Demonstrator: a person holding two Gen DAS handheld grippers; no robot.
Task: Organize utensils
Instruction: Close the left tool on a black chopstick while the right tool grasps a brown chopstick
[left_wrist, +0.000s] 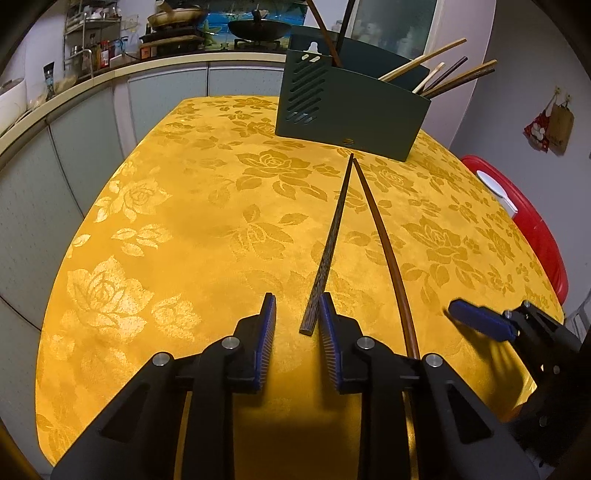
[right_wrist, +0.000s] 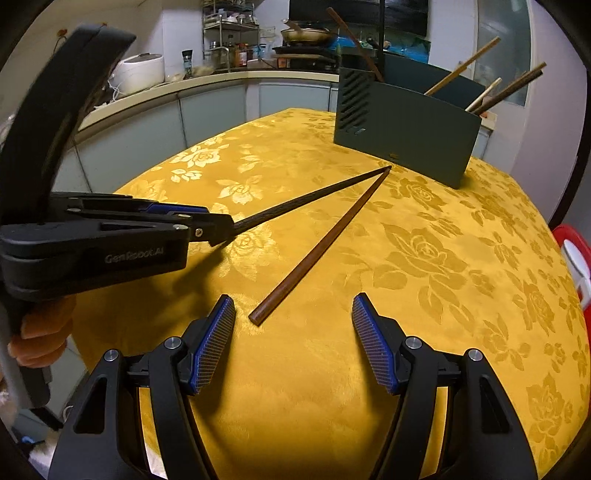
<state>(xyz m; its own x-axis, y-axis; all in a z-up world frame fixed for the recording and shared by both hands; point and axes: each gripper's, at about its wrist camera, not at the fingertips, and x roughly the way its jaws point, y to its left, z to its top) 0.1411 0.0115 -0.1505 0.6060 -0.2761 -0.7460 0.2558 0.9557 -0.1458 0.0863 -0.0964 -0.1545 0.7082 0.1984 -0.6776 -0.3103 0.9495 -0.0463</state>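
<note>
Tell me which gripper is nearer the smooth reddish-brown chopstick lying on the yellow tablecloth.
Right. The right gripper faces the reddish-brown chopstick's near end; the left gripper straddles the dark textured chopstick beside it.

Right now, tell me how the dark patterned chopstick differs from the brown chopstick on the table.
The dark patterned chopstick is blackish and textured; the brown chopstick is smooth and reddish. The dark one's thick end sits between the left gripper's fingers; the brown one lies untouched before the open right gripper. Their tips meet near the holder.
</note>
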